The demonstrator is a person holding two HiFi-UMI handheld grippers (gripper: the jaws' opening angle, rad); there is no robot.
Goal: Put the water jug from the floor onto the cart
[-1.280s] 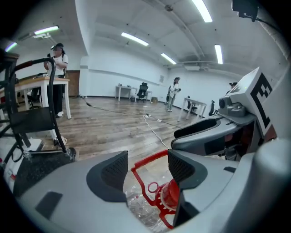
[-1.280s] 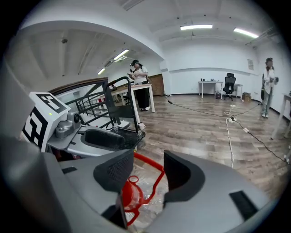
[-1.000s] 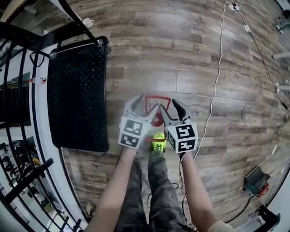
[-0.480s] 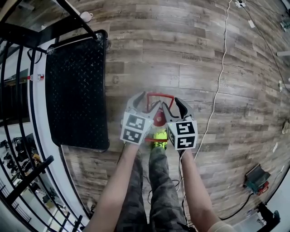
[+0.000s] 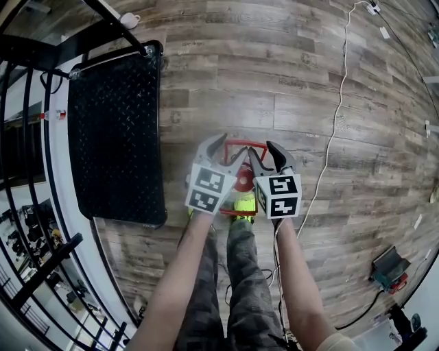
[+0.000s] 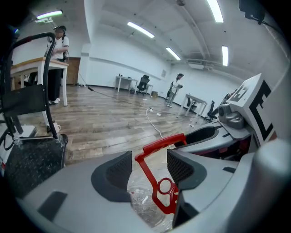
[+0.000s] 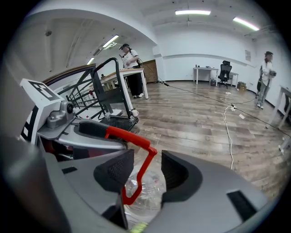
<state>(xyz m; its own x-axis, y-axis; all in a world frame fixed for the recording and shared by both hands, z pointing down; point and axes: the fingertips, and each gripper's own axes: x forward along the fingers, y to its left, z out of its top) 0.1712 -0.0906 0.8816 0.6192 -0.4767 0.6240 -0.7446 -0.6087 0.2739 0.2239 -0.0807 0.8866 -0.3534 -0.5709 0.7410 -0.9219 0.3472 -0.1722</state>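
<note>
The water jug is clear plastic (image 6: 143, 207) with a red cap (image 5: 243, 182) and a red carrying handle (image 5: 240, 144), standing on the wooden floor just ahead of my feet. My left gripper (image 5: 225, 152) is open, and the handle's left upright (image 6: 148, 175) runs between its jaws without being pinched. My right gripper (image 5: 266, 155) is open too, with the handle's right upright (image 7: 142, 170) in its gap and the jug body (image 7: 145, 193) below. The cart's black platform (image 5: 116, 137) lies on the floor to the left, apart from the jug.
The cart's black tube frame (image 5: 27, 103) rises at the far left. A white cable (image 5: 333, 123) runs across the floor on the right to a power strip (image 5: 374, 8). My green shoe (image 5: 243, 203) sits behind the jug. A small device (image 5: 389, 271) lies at lower right. People stand far off.
Both grippers have edged a little forward around the red handle. The jug and the cart stay where they were.
</note>
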